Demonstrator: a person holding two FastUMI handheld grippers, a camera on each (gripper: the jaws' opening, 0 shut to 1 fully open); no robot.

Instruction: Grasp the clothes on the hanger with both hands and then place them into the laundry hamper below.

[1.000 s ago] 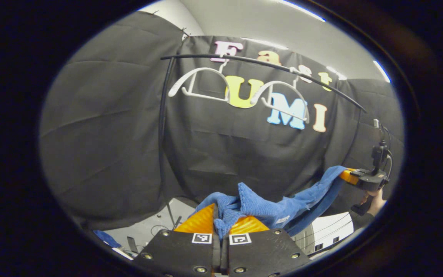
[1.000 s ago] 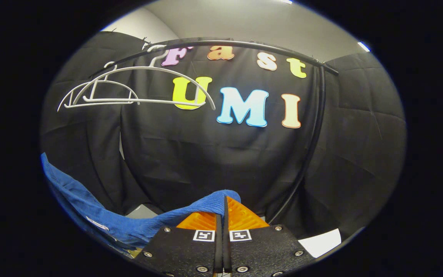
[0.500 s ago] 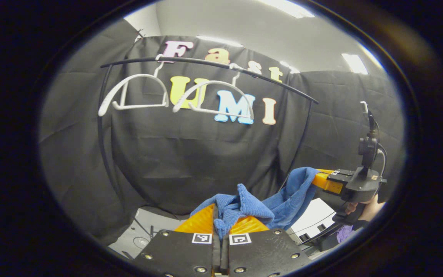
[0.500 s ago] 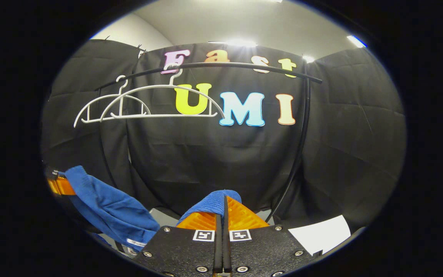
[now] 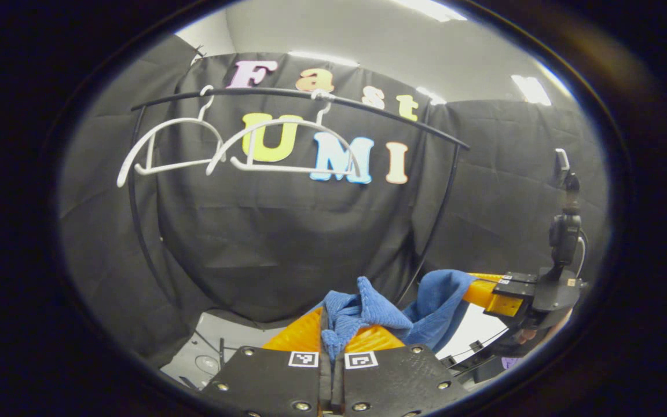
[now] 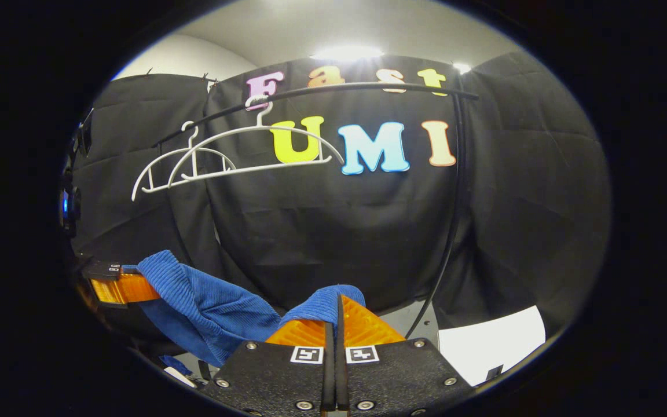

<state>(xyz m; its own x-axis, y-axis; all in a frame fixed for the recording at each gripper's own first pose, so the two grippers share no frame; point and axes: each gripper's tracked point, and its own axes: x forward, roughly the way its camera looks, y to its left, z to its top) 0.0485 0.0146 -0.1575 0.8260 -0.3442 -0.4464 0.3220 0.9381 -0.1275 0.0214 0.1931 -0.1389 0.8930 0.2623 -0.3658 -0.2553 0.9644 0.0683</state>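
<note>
A blue ribbed garment (image 5: 403, 310) hangs slack between my two grippers, off the hangers. My left gripper (image 5: 332, 330) is shut on one bunched end of it at the bottom of the left gripper view. Farther right in that view, my right gripper (image 5: 475, 285) pinches the other end. In the right gripper view my right gripper (image 6: 336, 313) is shut on a fold of the blue garment (image 6: 206, 301), which sags leftward to my left gripper (image 6: 136, 284). Two bare white hangers (image 6: 235, 153) hang on the black rail (image 6: 368, 87).
The black garment rack's curved side pole (image 6: 452, 231) drops to the floor right of centre. A white surface (image 6: 490, 341) lies low on the right. A person's hand (image 5: 533, 333) holds the right gripper's handle. Grey floor (image 5: 212, 341) shows below the cloth wall.
Both grippers have drawn closer together, so the garment sags more between them. The rail and hangers sit slightly higher and farther off in both views. Both grips hold.
</note>
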